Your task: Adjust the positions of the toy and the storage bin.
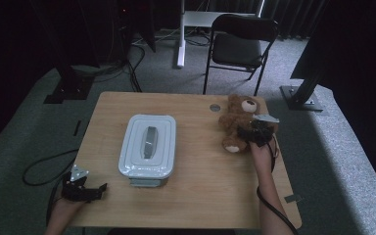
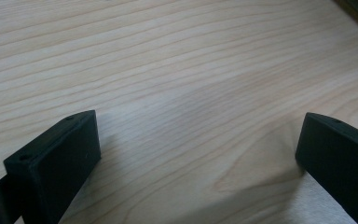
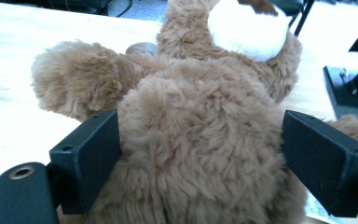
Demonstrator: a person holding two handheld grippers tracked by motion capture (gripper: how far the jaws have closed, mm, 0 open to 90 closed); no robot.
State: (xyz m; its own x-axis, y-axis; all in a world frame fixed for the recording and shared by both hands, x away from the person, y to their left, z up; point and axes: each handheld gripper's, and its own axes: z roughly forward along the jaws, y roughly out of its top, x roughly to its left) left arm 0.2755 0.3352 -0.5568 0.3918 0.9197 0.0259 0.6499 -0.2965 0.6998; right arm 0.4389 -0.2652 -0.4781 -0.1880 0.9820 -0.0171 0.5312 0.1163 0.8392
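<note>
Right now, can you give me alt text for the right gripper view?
A brown teddy bear lies on the wooden table, its furry belly between the right tool's wide-open black jaws. Its white muzzle points away at the top, one arm stretched left.

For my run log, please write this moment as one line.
right gripper: open, fingers around teddy bear | left gripper: open over table | lidded box: untouched

Teddy bear (image 1: 239,122) right of lidded container (image 1: 148,151)
</note>
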